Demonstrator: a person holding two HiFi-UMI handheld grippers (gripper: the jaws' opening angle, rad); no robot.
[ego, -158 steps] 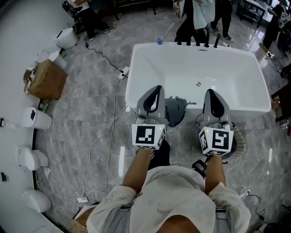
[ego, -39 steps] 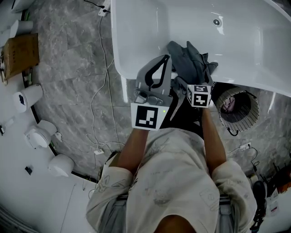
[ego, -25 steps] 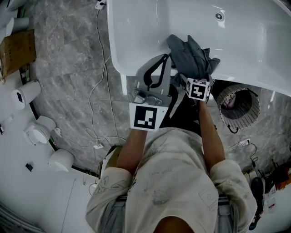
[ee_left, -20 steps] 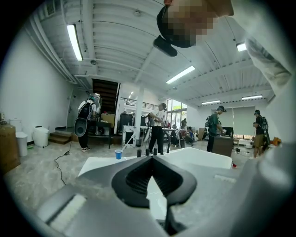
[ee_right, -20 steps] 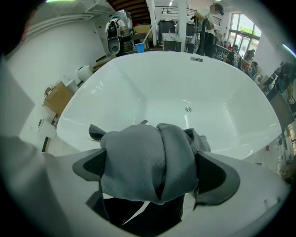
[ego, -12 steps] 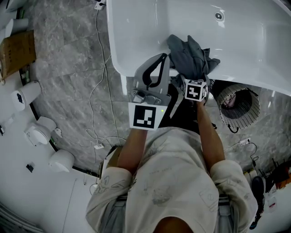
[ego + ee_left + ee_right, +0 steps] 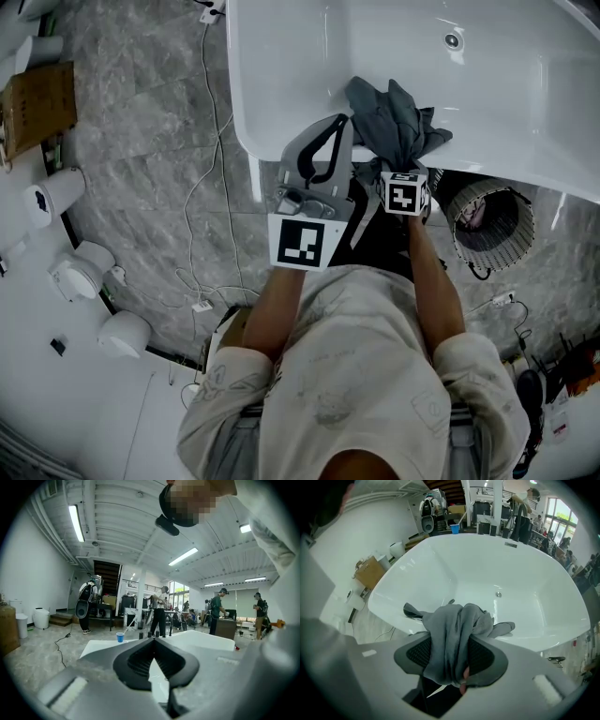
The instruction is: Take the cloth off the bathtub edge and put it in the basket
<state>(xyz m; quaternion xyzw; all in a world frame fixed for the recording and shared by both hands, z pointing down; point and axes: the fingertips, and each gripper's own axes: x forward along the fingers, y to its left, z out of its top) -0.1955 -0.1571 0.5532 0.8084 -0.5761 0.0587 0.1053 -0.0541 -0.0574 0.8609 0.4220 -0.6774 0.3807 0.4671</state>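
The step in hand is the grab. The crumpled grey cloth (image 7: 394, 117) lies draped over the near edge of the white oval bathtub (image 7: 281, 66), with one end trailing down inside the bathtub. The right gripper (image 7: 451, 656) comes at it steeply from above. Its jaws have just been closing, and its black ribbed pads (image 7: 480, 657) now pinch a bunched fold of the cloth between them. From these views it is hard to say whether the loose part of the fabric rests on the bathtub's edge or hangs free of it.

The left gripper (image 7: 153, 639) hovers just beside the cloth at the same near edge, pointing almost level across the bathtub. Its jaws are pressed together on nothing.

The round ribbed basket (image 7: 521, 211) stands on the floor just outside the bathtub's near wall, to the person's right of the cloth. The next move calls for a firm pinch and a lift high enough for the trailing end to clear the bathtub's edge. The cloth then goes rightward and down over the basket's mouth before the jaws open.
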